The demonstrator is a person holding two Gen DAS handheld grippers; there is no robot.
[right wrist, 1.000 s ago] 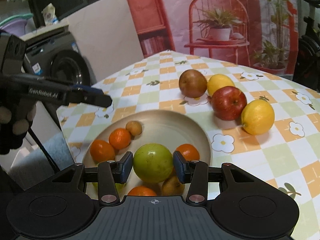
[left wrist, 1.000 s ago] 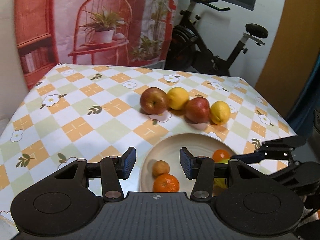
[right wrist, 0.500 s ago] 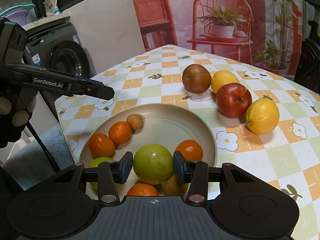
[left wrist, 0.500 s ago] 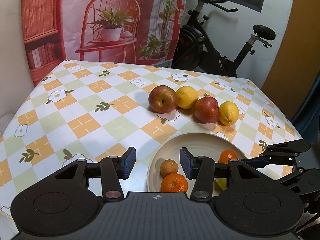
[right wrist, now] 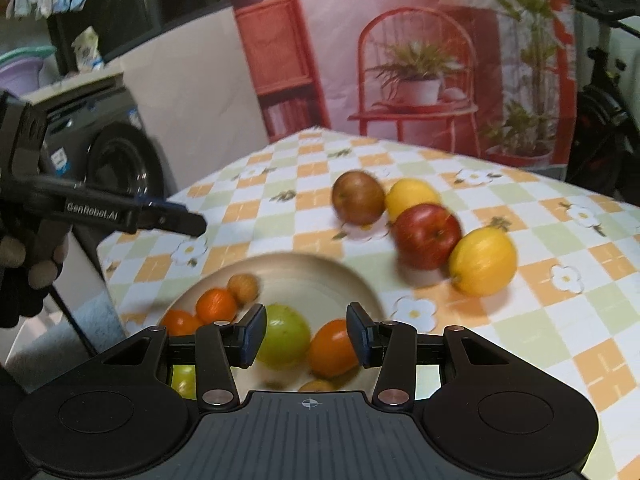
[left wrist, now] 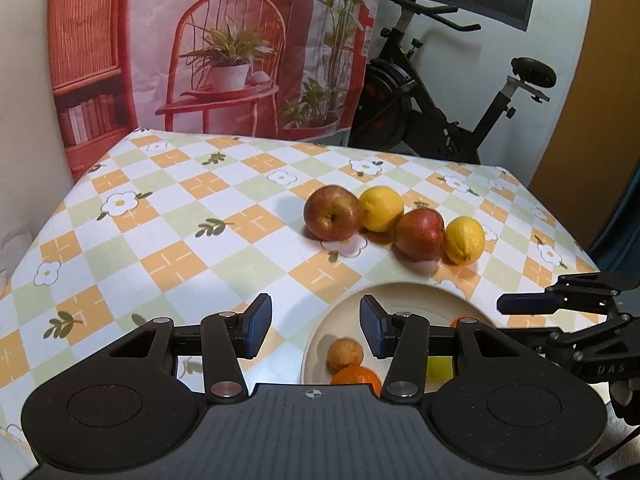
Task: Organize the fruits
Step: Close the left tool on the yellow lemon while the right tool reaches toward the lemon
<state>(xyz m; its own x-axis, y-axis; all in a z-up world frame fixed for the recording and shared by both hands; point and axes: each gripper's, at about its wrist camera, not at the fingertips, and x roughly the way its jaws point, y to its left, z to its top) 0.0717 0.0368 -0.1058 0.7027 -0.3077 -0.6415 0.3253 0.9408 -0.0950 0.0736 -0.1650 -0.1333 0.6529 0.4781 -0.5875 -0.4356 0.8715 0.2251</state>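
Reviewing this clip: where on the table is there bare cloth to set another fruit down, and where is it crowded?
Free: the wide stretch of tablecloth left of the brownish apple, up to the backdrop edge. Crowded: the row of apples and lemons, touching, and the plate, holding oranges and a green fruit.

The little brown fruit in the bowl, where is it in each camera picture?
Left wrist view: the little brown fruit lies low in the middle, in the bowl, just above an orange.
Right wrist view: it sits left of middle, at the bowl's far-left side, beside an orange.
Shared landmark: the row of two apples and two lemons, starting with the brownish apple.
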